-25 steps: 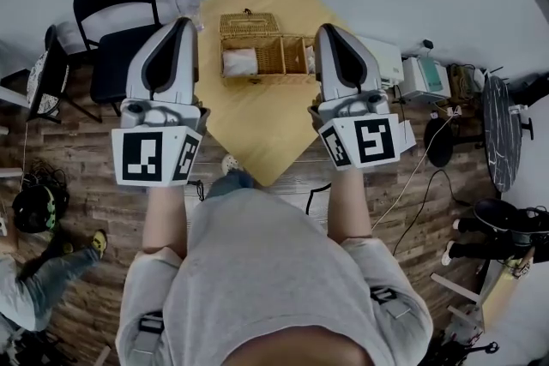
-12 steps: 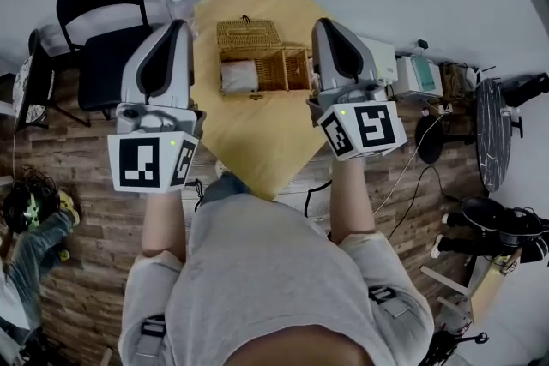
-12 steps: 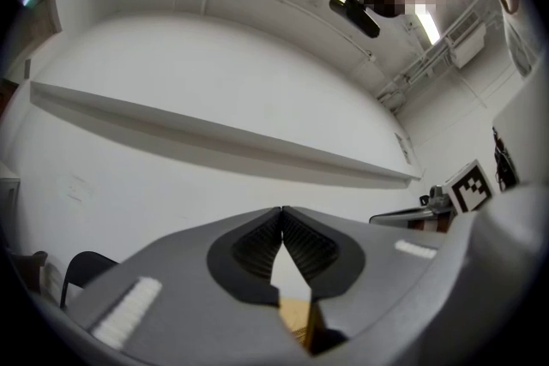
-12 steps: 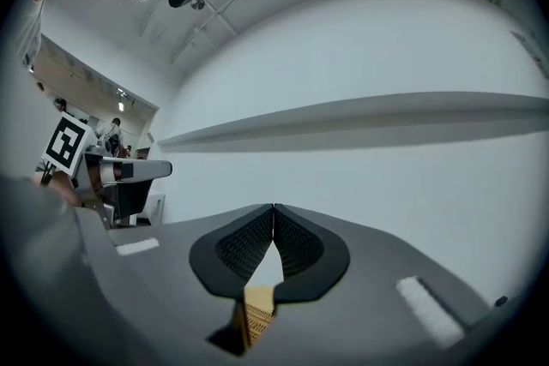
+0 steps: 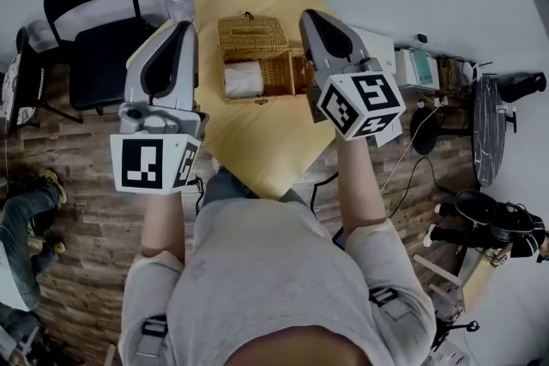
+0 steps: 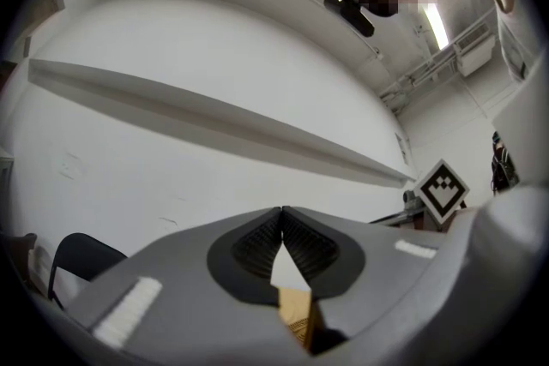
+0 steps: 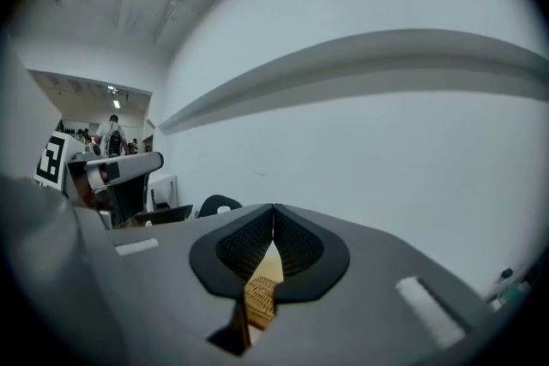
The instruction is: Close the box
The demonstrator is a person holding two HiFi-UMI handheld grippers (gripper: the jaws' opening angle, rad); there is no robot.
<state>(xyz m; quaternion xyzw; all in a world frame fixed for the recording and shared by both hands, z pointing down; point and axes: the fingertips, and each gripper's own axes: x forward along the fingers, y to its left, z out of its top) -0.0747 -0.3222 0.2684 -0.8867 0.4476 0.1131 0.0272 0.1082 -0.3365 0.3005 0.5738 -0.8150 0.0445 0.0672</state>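
The wicker box (image 5: pixel 262 75) sits open on the counter (image 5: pixel 257 137). The left gripper (image 5: pixel 184 24) and right gripper (image 5: pixel 308 15) flank it, jaws pressed together, holding nothing.

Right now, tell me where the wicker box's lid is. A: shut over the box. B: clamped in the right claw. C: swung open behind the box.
C: the lid lies tipped back beyond the wicker box, whose inside shows from above.
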